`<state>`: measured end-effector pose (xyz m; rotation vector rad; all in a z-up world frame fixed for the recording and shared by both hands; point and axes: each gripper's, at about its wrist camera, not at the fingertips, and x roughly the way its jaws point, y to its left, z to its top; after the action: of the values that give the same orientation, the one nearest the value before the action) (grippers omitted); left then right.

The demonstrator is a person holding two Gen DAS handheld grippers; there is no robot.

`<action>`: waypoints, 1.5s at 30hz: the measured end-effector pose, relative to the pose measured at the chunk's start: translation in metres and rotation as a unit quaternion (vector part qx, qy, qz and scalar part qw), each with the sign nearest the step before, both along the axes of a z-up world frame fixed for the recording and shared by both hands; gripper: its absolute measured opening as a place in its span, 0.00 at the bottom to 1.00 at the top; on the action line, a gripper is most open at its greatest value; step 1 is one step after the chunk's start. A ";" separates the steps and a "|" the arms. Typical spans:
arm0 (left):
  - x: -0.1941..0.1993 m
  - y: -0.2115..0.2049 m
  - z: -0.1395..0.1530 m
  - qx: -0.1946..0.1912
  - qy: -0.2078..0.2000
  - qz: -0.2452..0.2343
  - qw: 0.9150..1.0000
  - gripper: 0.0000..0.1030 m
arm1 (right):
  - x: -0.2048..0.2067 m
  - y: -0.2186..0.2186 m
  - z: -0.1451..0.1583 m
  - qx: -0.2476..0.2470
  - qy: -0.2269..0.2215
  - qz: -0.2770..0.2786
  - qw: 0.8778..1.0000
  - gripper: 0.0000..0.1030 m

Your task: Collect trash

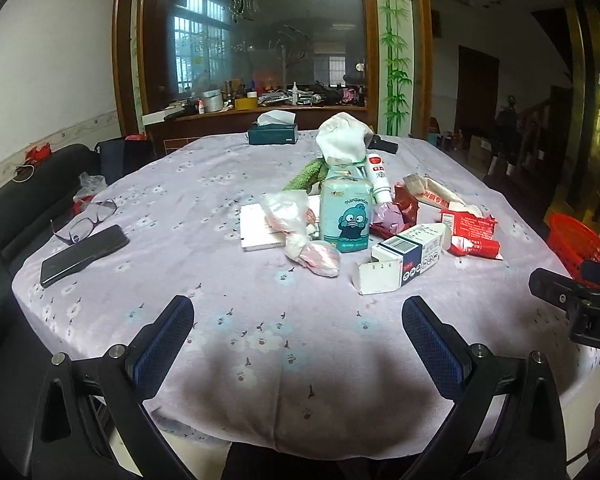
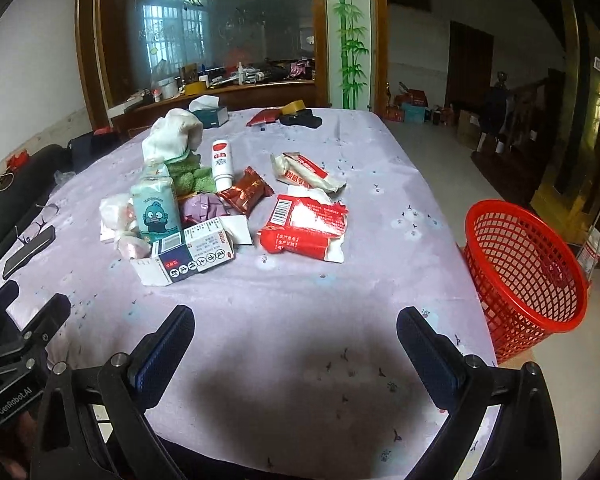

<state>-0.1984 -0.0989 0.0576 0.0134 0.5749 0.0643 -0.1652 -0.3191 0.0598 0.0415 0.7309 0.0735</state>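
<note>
A heap of litter lies mid-table: a torn red wrapper (image 2: 304, 226), a white-and-red wrapper (image 2: 306, 172), a dark red sachet (image 2: 246, 190), an opened medicine box (image 2: 188, 254) (image 1: 404, 256), crumpled purple paper (image 2: 202, 206) and crumpled plastic (image 1: 296, 232). A red mesh basket (image 2: 528, 272) (image 1: 580, 246) stands on the floor off the table's right edge. My left gripper (image 1: 298, 334) hovers open over the near cloth, short of the heap. My right gripper (image 2: 296, 338) is open too, nothing between its fingers, with the basket to its right.
Among the litter stand a blue tissue pack (image 1: 346, 218), a white bottle (image 2: 222, 164), a white cloth (image 1: 346, 136) and green towel (image 2: 188, 176). A phone (image 1: 84, 254) and glasses (image 1: 86, 220) lie left; a tissue box (image 1: 274, 132) sits far back. A dark sofa (image 1: 28, 200) lines the left.
</note>
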 end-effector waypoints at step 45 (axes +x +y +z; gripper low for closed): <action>0.015 -0.008 -0.015 -0.012 0.044 -0.051 0.998 1.00 | 0.010 -0.006 -0.006 0.007 0.020 0.006 1.000 0.99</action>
<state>-0.1830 -0.1072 0.0429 0.0221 0.6622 -0.0438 -0.1553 -0.3256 0.0541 0.0528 0.7706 0.0891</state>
